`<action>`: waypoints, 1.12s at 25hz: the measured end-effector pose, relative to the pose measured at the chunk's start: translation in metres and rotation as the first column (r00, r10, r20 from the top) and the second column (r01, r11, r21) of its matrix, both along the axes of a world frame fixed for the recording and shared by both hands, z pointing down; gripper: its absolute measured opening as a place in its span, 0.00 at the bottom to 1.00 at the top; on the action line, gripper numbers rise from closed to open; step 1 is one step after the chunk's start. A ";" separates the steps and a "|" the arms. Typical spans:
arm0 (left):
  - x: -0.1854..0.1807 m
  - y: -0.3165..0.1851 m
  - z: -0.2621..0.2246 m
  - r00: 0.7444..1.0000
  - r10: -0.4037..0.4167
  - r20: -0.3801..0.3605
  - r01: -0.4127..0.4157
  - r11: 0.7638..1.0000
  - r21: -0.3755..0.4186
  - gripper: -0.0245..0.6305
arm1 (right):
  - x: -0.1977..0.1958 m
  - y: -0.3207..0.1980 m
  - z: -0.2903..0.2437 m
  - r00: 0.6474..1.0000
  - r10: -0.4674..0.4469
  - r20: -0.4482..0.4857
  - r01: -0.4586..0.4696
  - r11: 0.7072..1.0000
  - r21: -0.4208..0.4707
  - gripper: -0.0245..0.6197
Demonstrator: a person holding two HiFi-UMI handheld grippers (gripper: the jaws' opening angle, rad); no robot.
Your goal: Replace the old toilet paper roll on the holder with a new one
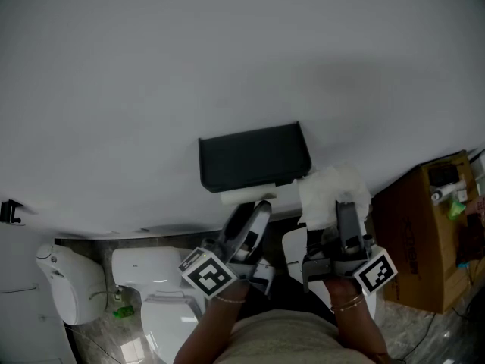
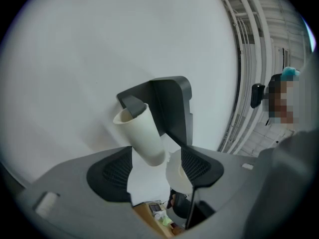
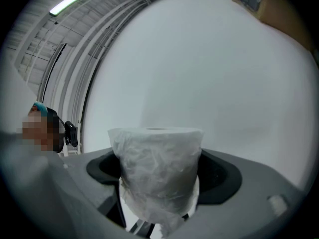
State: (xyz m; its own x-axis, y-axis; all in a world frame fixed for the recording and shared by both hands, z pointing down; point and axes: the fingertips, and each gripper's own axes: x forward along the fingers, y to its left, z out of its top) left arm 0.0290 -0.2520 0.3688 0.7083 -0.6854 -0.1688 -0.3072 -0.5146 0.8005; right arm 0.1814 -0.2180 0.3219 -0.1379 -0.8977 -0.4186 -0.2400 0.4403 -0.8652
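A dark holder [image 1: 254, 156] is fixed to the white wall. An empty cardboard tube [image 1: 246, 196] hangs from it; in the left gripper view this tube [image 2: 142, 136] tilts down from the holder [image 2: 169, 106]. My left gripper [image 1: 254, 212] is just under the holder. Its jaws [image 2: 157, 171] stand open on either side of the tube's lower end, and the pads do not press on it. My right gripper [image 1: 345, 218] is to the holder's right, shut on a new paper roll [image 1: 333, 192]. That roll [image 3: 157, 158] is wrapped in clear plastic and stands upright between the jaws [image 3: 159, 193].
A white toilet [image 1: 163, 294] stands below at the left, with a white bin [image 1: 68, 283] beside it. A brown cardboard box [image 1: 428, 233] with small items on top stands at the right. A dark hook [image 1: 9, 212] is on the wall at far left.
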 end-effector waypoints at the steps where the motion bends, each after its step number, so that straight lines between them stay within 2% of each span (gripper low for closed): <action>1: -0.001 -0.002 0.000 1.000 -0.009 -0.006 0.009 1.000 0.002 0.48 | 0.001 0.000 0.000 1.000 0.002 0.000 -0.002 1.000 0.003 0.71; 17: -0.003 -0.009 -0.005 0.997 -0.025 -0.070 0.025 1.000 -0.003 0.48 | 0.004 0.001 0.001 1.000 0.001 -0.010 -0.001 1.000 0.001 0.71; 28: -0.007 -0.018 0.003 0.997 -0.034 -0.063 0.032 0.999 -0.030 0.48 | 0.008 -0.003 0.006 1.000 0.015 0.002 -0.015 1.000 -0.011 0.71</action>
